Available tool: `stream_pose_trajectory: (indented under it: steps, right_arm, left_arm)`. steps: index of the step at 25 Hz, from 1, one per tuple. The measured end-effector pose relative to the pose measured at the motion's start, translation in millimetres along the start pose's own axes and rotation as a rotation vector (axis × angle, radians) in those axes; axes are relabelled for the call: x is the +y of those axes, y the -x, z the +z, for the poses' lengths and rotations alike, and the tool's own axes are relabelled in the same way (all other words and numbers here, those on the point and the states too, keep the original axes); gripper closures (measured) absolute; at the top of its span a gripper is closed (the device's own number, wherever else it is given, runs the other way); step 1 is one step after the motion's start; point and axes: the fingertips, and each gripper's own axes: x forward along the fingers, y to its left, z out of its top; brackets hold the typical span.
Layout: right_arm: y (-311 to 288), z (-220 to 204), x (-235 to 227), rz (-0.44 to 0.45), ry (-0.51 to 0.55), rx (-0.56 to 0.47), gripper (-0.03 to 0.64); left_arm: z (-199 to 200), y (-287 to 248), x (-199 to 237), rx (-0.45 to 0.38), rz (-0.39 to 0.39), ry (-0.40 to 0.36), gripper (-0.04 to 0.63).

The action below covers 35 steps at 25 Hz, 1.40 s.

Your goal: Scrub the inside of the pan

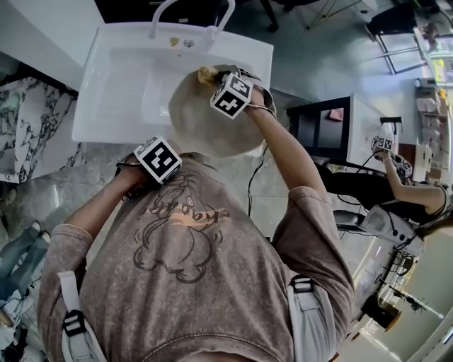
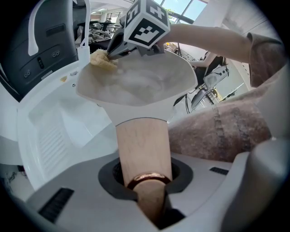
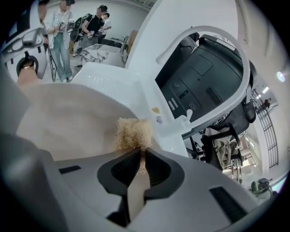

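**Person at a sink, seen from above and along each tool.** The person's brown printed shirt (image 1: 198, 240) fills the lower half of the head view, with both arms reaching forward. Ahead lies a white sink (image 1: 113, 92) with a ribbed draining board on its left part and a white arched tap (image 1: 190, 10) at its far edge.

The pan (image 1: 202, 124) — pale, with a cream inner surface — hangs over the sink's near right corner, its inside turned up toward the head camera. Its wooden handle (image 2: 142, 145) carries a copper band (image 2: 146, 177) near the end. The handle runs back into the left tool (image 2: 146, 181), whose jaws are clamped on it from both sides. This tool's marker cube (image 1: 157, 159) shows just below the pan in the head view.

The right tool (image 3: 140, 156) reaches over the pan from the right, its marker cube (image 1: 232, 95) above the pan's far half. Its jaws are pinched together on a yellowish fibrous scouring pad (image 3: 132, 133). The pad presses on the pan's inner wall just under the far rim.

Smallest items — a yellow scrap (image 1: 174, 42) and a grey scrap (image 1: 188, 43) lie on the sink's back ledge, beside the foot of the tap.
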Motion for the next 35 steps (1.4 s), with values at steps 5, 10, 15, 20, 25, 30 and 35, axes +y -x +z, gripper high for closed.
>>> stream_pose_trajectory:
  steps: [5, 10, 15, 20, 25, 30, 35]
  right_arm:
    - [7.2, -21.1, -14.5, -0.014, -0.018, 0.041, 0.572]
    - [16.8, -33.8, -19.2, -0.004, -0.027, 0.068, 0.572]
    - [23.8, -46.1, -15.1, 0.024, 0.025, 0.105, 0.572]
    - [32.2, -61.4, -7.7, 0.085, 0.092, 0.149, 0.572]
    - [48.1, -77.2, -3.3, 0.136, 0.121, 0.18, 0.572]
    - [61.5, -83.0, -1.4, 0.174, 0.12, 0.191, 0.572]
    - [78.8, -92.3, 19.8, 0.246, 0.162, 0.215, 0.572]
  left_arm:
    - [0.8, -0.3, -0.7, -0.008, 0.007, -0.004, 0.495]
    - [-0.4, 0.9, 0.4, -0.002, 0.021, -0.014, 0.495]
    - [0.8, -0.4, 1.1, -0.011, 0.01, 0.005, 0.494]
    - [1.5, -1.1, 3.5, -0.008, 0.01, 0.004, 0.494]
    - [3.9, -0.5, 7.1, -0.019, 0.012, 0.012, 0.494]
    - [2.2, -1.3, 7.6, -0.002, 0.005, 0.015, 0.494]
    - [3.9, 0.6, 9.2, 0.0, -0.001, 0.023, 0.493]
